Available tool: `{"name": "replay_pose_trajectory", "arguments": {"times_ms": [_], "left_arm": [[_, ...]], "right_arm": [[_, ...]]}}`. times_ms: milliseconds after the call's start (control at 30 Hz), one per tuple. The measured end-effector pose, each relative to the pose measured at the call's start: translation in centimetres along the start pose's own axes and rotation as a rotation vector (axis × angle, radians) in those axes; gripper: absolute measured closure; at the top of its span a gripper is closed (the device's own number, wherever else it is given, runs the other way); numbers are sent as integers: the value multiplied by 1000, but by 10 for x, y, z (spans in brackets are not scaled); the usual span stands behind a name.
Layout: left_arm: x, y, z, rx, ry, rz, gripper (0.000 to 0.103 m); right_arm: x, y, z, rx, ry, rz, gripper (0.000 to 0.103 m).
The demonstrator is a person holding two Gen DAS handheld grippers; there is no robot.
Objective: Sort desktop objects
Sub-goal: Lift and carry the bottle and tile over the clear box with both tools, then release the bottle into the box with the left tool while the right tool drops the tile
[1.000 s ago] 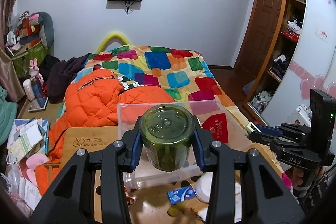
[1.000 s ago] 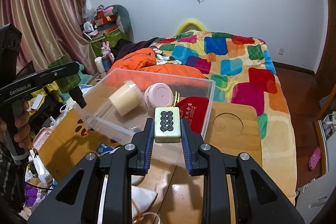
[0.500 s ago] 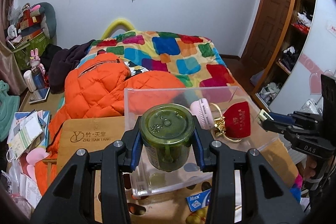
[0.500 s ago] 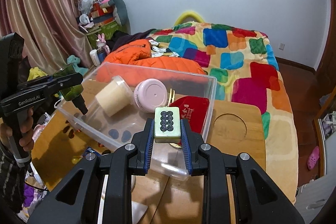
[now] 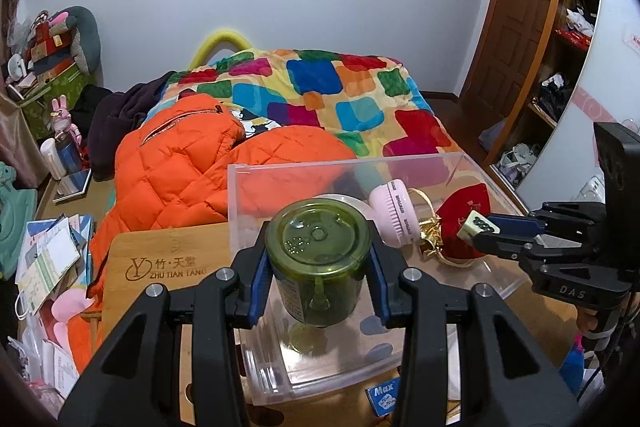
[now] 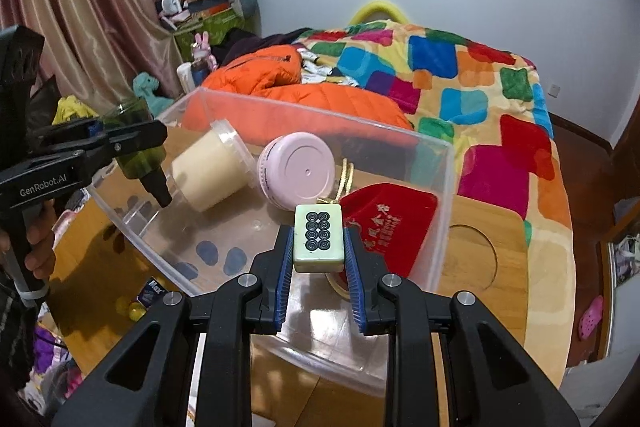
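Observation:
My left gripper (image 5: 318, 267) is shut on a green glass jar (image 5: 319, 259) and holds it over the near left part of a clear plastic bin (image 5: 248, 211). The jar and left gripper also show in the right wrist view (image 6: 138, 151). My right gripper (image 6: 319, 259) is shut on a pale green mahjong tile (image 6: 319, 237) and holds it above the bin's near right side (image 6: 440, 211). The tile shows in the left wrist view (image 5: 474, 225). Inside the bin lie a cream cup (image 6: 208, 167), a pink round case (image 6: 296, 171) and a red pouch (image 6: 384, 223).
The bin stands on a bamboo table (image 5: 160, 259) with a round hole (image 6: 472, 259). A small blue box (image 5: 382, 395) and a yellow item (image 6: 134, 311) lie on the table by the bin. An orange jacket (image 5: 180, 167) and a colourful quilt (image 5: 340, 95) cover the bed behind.
Both grippers have moved forward over the bin with their loads. The jar now hangs inside the bin's near left wall and the tile is above the red pouch's edge.

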State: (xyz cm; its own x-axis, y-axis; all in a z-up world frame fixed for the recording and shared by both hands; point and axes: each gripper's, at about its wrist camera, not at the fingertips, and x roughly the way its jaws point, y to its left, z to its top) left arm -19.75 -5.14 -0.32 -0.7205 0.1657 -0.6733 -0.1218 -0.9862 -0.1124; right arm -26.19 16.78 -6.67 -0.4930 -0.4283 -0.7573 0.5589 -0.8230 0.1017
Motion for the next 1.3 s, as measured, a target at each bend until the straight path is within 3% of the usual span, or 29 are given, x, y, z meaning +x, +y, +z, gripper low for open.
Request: {"name": "replay_pose_trajectory", "arguments": {"times_ms": [767, 1167, 1300], "left_arm": [[32, -3, 2, 9, 67, 28, 62], [36, -7, 2, 31, 64, 42, 62], [36, -10, 2, 44, 64, 51, 54]], "right_arm": [[25, 6, 10, -57, 76, 21, 81], [36, 7, 14, -43, 106, 28, 81], [38, 9, 15, -40, 104, 26, 81]]}}
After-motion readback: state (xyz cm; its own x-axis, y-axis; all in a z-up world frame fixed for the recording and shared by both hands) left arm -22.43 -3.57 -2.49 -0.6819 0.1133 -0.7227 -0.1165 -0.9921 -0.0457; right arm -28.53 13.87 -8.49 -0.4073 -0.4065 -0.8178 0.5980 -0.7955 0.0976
